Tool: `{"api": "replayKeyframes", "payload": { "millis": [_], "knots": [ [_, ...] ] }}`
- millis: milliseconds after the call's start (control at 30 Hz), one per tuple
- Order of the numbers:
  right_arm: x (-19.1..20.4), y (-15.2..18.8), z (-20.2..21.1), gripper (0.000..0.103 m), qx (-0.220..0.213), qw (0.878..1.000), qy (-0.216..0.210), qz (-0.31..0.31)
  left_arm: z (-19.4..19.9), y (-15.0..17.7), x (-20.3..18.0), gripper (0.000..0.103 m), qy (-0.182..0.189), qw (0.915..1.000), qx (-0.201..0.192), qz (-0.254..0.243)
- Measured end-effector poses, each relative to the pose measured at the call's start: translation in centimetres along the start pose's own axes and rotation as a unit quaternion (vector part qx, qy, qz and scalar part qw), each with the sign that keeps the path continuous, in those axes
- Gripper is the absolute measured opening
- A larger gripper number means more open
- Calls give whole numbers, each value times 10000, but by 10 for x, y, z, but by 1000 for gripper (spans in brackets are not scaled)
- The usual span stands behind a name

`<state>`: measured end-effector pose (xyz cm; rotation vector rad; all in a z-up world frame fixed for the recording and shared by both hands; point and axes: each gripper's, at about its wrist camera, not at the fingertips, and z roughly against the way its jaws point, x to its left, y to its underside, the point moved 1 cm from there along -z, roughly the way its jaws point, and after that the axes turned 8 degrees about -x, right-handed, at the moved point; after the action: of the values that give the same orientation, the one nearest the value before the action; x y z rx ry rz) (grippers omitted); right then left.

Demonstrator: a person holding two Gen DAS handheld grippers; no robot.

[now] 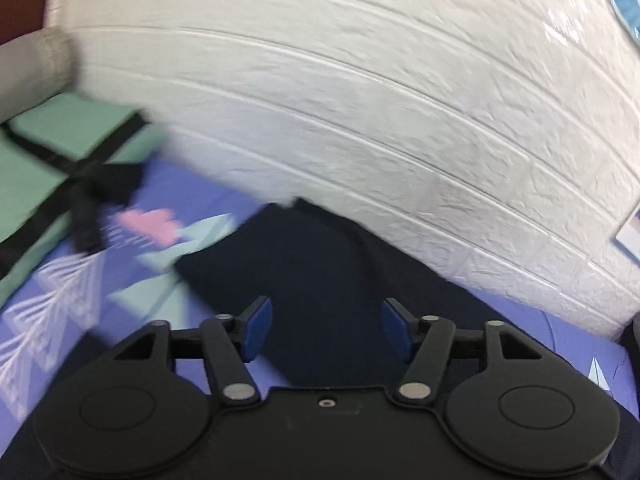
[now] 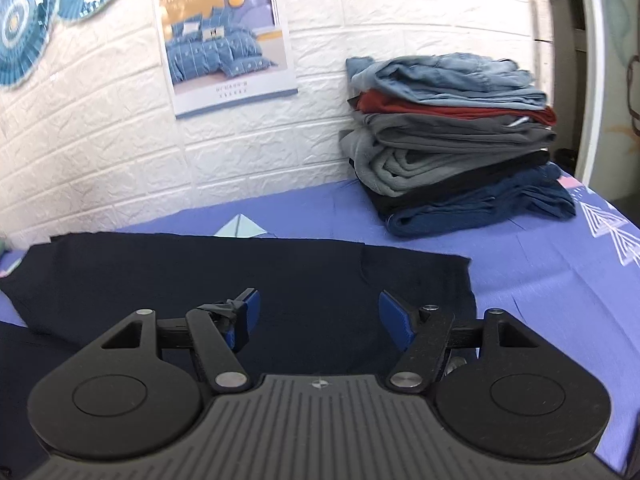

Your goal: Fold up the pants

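Dark navy pants (image 2: 248, 280) lie flat on a purple patterned bed sheet (image 2: 540, 280); they also show in the left wrist view (image 1: 320, 264), reaching toward the white brick wall. My left gripper (image 1: 326, 330) is open and empty, just above the pants; its view is motion-blurred. My right gripper (image 2: 318, 318) is open and empty, over the pants near their right edge.
A stack of folded clothes (image 2: 456, 140) stands on the sheet at the back right against the white brick wall (image 2: 100, 140). A poster (image 2: 228, 36) and blue paper fans (image 2: 24, 28) hang on the wall. A green bag with black straps (image 1: 52, 168) lies at the left.
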<state>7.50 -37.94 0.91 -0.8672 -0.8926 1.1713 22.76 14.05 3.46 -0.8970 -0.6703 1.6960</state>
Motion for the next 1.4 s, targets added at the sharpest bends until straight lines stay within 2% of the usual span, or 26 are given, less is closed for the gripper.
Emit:
{"api": "replayKeyframes", "payload": {
  "millis": [133, 267, 433, 567, 733, 867, 967, 1033, 1067, 1100, 1133, 1167, 1200, 1233, 1267, 1333, 1400],
  "knots": [
    [-13, -5, -30, 103, 105, 9998, 142, -44, -55, -1, -27, 103, -42, 9997, 217, -93],
    [-25, -7, -58, 103, 204, 9994, 257, -147, -102, -1, -46, 103, -79, 9984, 521, 182],
    [-34, -8, -88, 103, 332, 9987, 373, -39, -145, -2, -67, 103, -273, 9981, 541, 75],
    [-50, -6, -104, 103, 391, 9978, 485, -211, -168, 1, -69, 103, -447, 9971, 611, 26],
    [-47, -5, -117, 103, 339, 9988, -198, -278, -182, 4, -67, 103, -558, 9968, 564, -65],
    [-26, -10, -133, 103, 430, 9937, -1013, -214, -184, 1, -68, 103, -574, 9967, 555, -148],
    [-10, -14, -146, 103, 450, 9916, -1212, 47, -185, 2, -69, 103, -600, 9966, 533, -207],
    [-4, -18, -152, 103, 474, 9929, -1072, 198, -186, 4, -71, 103, -671, 9960, 490, -337],
    [-2, -20, -152, 103, 511, 9928, -1058, 234, -185, 5, -72, 96, -679, 9959, 466, -385],
    [-1, -22, -149, 103, 557, 9933, -975, 288, -185, 6, -72, 94, -661, 9959, 455, -416],
    [2, -25, -146, 103, 631, 9940, -790, 427, -184, 6, -72, 88, -654, 9959, 451, -429],
    [5, -27, -145, 103, 776, 9937, -574, 570, -184, 6, -71, 67, -647, 9959, 445, -449],
    [6, -28, -143, 103, 1038, 9920, -296, 661, -184, 6, -71, 56, -658, 9957, 438, -482],
    [5, -29, -140, 103, 1231, 9905, -37, 609, -184, 6, -71, 31, -672, 9955, 431, -504],
    [3, -31, -133, 103, 1197, 9914, 36, 527, -185, 6, -70, 11, -652, 9957, 428, -497],
    [4, -35, -111, 103, 845, 9952, -117, 470, -185, 6, -68, 6, -645, 9960, 418, -459],
    [14, -41, -97, 103, 453, 9942, -778, 590, -184, 5, -69, 1, -650, 9961, 401, -448]
  ]
}}
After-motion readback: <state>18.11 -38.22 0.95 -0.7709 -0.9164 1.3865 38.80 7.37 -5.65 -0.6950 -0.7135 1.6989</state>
